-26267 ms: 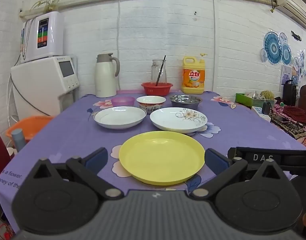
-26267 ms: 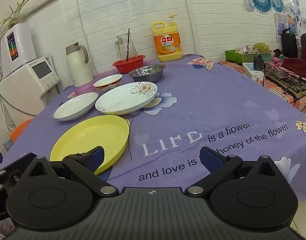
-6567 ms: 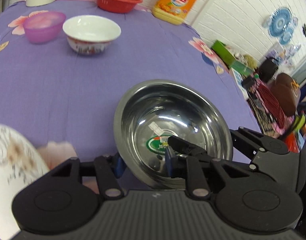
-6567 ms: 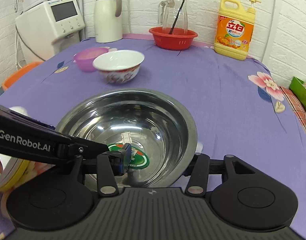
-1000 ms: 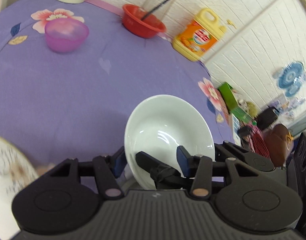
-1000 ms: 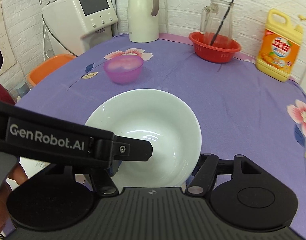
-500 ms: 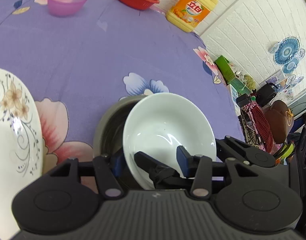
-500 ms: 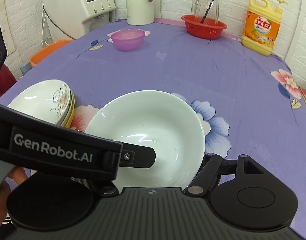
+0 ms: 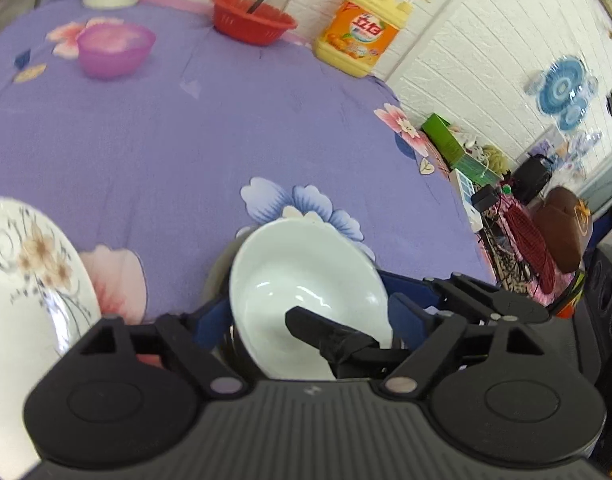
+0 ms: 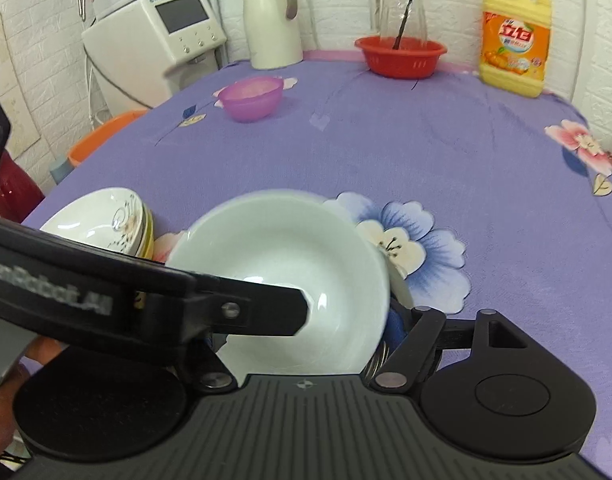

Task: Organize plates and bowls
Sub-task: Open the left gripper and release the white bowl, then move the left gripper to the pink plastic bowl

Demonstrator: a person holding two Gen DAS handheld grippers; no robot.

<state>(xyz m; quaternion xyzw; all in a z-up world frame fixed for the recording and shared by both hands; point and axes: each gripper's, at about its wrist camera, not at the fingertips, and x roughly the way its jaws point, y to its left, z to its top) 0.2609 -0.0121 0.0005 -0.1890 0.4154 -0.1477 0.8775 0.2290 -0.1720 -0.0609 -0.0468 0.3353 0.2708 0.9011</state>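
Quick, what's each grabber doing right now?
Left gripper: open around the white bowl.
Right gripper: at the bowl's rim, one finger hidden, so open or closed cannot be told.

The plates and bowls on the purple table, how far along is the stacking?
Done: the plates sit in one stack, floral plate on top. In hand: the white bowl is going into the steel bowl, with the left gripper and right gripper on its opposite rims. Left: the purple bowl stands alone, far back.
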